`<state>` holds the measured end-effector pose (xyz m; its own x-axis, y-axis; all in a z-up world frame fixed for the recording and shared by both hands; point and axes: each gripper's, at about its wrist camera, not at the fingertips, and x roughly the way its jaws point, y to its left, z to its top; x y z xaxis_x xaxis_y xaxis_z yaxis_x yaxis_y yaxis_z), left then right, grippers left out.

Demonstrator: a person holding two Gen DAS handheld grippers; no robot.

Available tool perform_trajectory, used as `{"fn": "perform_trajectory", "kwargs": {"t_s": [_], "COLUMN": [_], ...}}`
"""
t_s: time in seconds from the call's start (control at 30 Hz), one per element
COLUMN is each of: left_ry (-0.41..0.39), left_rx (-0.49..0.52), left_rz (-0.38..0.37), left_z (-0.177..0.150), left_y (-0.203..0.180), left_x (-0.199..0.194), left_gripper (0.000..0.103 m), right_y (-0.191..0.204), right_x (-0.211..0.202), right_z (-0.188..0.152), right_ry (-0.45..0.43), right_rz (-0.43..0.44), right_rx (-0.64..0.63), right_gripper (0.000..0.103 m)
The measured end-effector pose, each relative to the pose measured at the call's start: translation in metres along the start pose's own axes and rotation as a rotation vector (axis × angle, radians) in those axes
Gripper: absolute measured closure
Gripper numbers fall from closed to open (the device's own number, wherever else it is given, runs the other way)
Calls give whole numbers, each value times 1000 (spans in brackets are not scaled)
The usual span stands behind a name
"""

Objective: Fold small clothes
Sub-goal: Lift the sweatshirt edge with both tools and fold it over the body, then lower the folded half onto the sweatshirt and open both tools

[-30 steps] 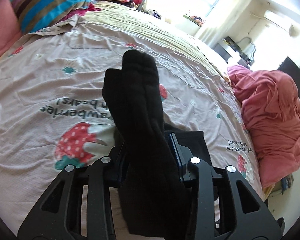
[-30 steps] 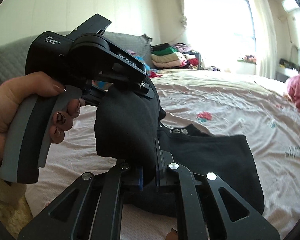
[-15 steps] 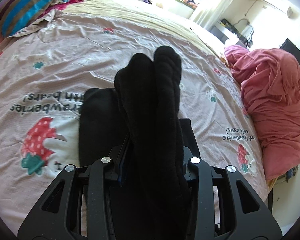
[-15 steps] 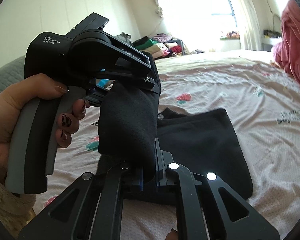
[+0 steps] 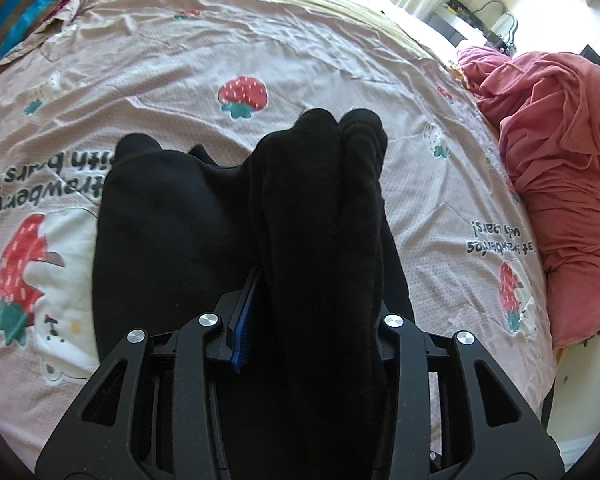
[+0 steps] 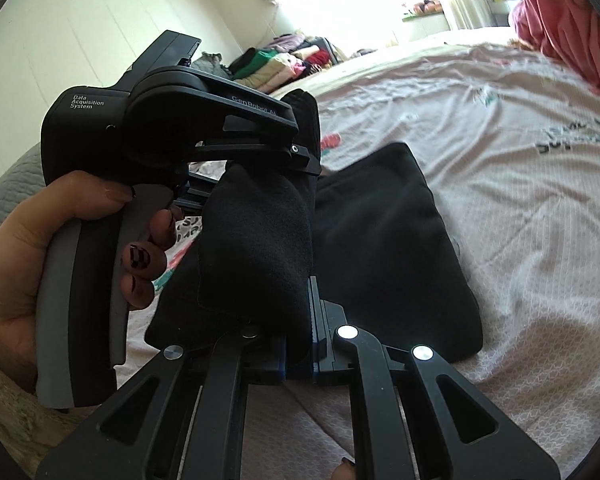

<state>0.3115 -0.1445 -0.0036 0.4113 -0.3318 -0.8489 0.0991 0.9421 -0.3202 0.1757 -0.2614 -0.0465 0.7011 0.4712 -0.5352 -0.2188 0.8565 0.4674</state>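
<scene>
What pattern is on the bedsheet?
The bedsheet is pale pink with red strawberries and dark lettering, clearest in the left wrist view.

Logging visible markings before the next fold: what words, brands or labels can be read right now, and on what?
"Data Acquisition System": white print on the left gripper body, right wrist view.
"GenRobot.AI": on the same gripper's arm, last letters faint.
"with bears!": upside down on the bedsheet, twice; the right copy reads less surely.
"...trawberrie...": upside down at the sheet's left edge, cut off.
Sheet print in the right wrist view: too blurred.
</scene>
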Motion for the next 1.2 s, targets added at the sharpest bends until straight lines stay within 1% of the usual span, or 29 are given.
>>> {"fn": "perform_trajectory", "kwargs": {"t_s": [0.07, 0.13, 0.2, 0.27, 0.3, 0.33, 0.4, 0.5, 0.7, 0.8, 0.87, 0.93, 1.0, 1.07, 1.13, 1.2], "left_ry": [5, 3, 4, 8, 9, 8, 18, 20, -6, -35, -58, -81, -109, -134, -150, -161], "left_rx": [1, 13, 20, 22, 24, 25, 33, 60, 49, 38, 35, 32, 24, 15, 9, 1], "left_rz": [2, -4, -12, -14, -19, -36, -73, -75, -87, -90, -77, -57, -44, -20, 2, 16], "left_z": [0, 1, 2, 2, 2, 2, 2, 1, -1, -3, -5, -7, -10, -14, -19, -24], "left_y": [-2, -5, -7, -8, -9, -10, -14, -24, -19, -10, -3, 5, 15, 27, 38, 47], "left_x": [5, 7, 10, 13, 14, 15, 14, 10, -5, -18, -27, -34, -43, -52, -59, -63], "left_gripper": [68, 59, 53, 50, 44, 35, 27, 27, 27, 26, 26, 26, 26, 26, 25, 23], "right_y": [-3, -5, -7, -10, -11, -13, -16, -22, -31, -32, -33, -35, -37, -38, -39, -42], "right_x": [1, 1, 2, 3, 3, 3, 5, 4, -1, -6, -10, -16, -17, -17, -14, -12], "right_z": [0, -2, -3, -5, -6, -7, -7, -9, -7, -6, -1, 4, 13, 23, 33, 37], "right_ry": [7, 15, 25, 34, 40, 48, 65, 81, 106, 130, 149, 168, 190, 210, 248, 285], "right_rz": [5, 11, 14, 21, 27, 29, 31, 42, 68, 92, 126, 161, 178, 188, 215, 222], "right_rx": [16, 31, 42, 58, 70, 79, 98, 129, 159, 149, 139, 148, 141, 125, 122, 144], "right_gripper": [96, 96, 95, 94, 94, 94, 90, 88, 80, 71, 53, 42, 38, 30, 27, 27]}}
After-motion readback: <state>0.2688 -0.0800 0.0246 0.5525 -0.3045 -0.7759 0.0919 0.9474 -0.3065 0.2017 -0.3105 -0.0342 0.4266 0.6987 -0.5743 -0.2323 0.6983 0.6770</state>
